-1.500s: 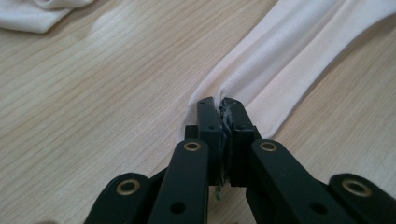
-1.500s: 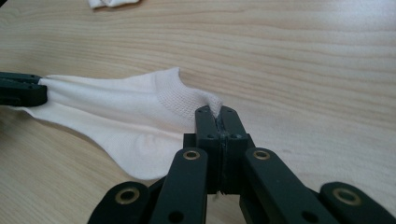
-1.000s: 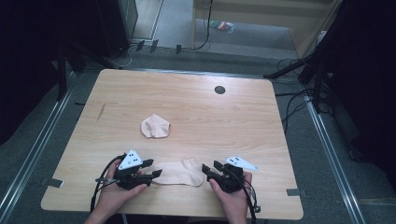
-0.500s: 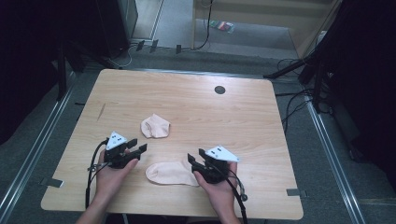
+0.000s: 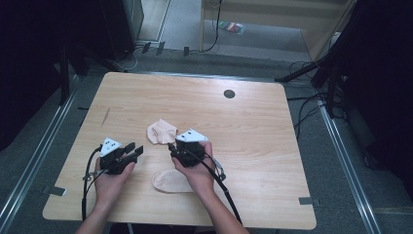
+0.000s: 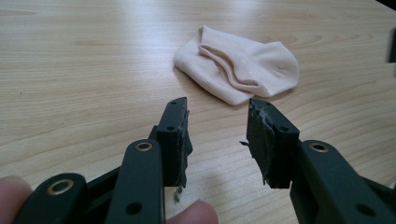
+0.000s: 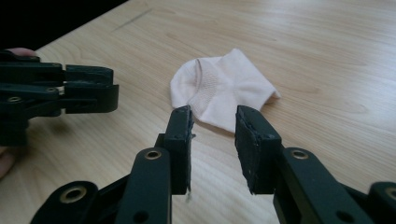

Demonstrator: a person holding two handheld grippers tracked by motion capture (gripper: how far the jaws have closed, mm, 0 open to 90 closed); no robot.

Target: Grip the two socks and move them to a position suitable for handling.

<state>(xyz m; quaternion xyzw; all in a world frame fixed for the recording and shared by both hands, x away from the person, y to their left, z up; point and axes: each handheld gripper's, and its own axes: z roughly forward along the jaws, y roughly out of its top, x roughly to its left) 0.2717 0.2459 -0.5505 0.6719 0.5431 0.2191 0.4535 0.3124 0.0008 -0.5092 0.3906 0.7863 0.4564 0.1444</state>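
Left gripper (image 5: 130, 152) sits at lower left of the high view, jaws parted and holding nothing; right gripper (image 5: 174, 148) at centre, jaws likewise parted and empty, just below the folded sock (image 5: 161, 131). A second sock (image 5: 170, 181) lies flat under the right hand (image 5: 197, 173) (partly hidden), lower centre. Both rest on the table (image 5: 253, 126), apart from each other
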